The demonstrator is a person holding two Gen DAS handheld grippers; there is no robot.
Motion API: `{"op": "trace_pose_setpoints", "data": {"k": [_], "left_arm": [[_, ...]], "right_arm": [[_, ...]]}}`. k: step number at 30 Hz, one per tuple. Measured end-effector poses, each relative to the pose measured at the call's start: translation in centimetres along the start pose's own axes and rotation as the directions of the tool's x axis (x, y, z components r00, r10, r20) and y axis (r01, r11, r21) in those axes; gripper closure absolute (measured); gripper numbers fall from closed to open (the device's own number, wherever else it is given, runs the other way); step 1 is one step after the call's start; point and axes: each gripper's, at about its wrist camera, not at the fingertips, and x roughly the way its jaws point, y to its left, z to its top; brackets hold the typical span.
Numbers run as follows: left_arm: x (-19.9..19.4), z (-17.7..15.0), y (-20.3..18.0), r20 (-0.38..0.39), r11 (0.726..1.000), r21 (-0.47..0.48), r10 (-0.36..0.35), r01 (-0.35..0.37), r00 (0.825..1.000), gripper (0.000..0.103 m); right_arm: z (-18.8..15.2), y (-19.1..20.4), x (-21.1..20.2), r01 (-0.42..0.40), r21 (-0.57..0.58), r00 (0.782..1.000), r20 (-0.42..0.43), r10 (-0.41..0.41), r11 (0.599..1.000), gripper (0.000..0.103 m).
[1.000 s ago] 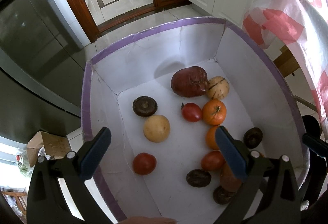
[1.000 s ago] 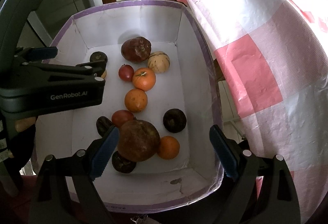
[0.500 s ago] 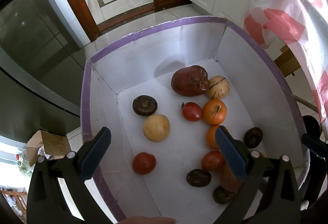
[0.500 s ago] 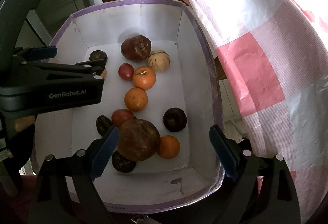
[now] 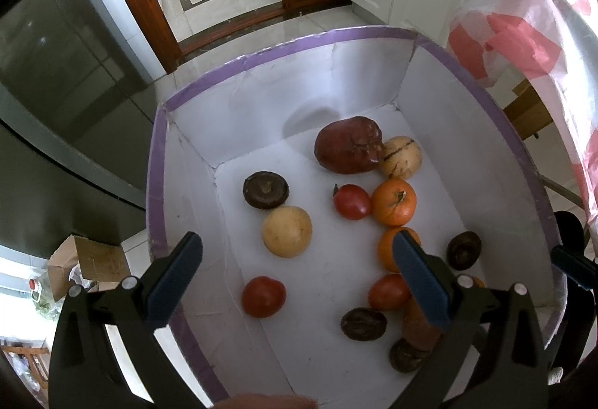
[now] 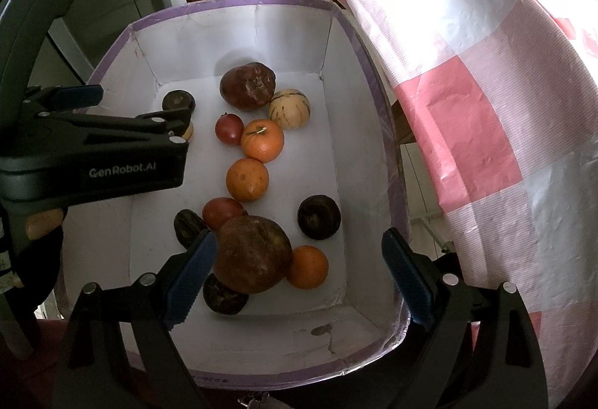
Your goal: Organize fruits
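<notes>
The white cardboard box with purple-taped rim (image 6: 396, 162) fills mid-frame and holds every fruit loose, seemingly awaiting sorting. Right of it hangs a pink-and-white checked plastic cloth (image 6: 486, 117). Both tools hover above, jaws spread, grasping nothing: left gripper (image 5: 295, 270), right gripper (image 6: 299, 274). Counted in both views: two large brownish-red fruits (image 6: 248, 85), three oranges (image 6: 262, 140), three red tomatoes (image 5: 263, 297), four dark wrinkled fruits (image 6: 318, 217), one striped cream melon (image 6: 289, 108), one yellow round fruit (image 5: 286, 231).
</notes>
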Motion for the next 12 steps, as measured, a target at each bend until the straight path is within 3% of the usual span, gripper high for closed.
{"op": "trace_pose_setpoints", "data": {"k": [12], "left_arm": [[0.45,-0.31,-0.04,-0.027,1.000,0.024,-0.003,0.003,1.000,0.001]], "right_arm": [[-0.09,0.02,-0.01,-0.002,-0.003,1.000,-0.001,0.002,1.000,0.016]]}}
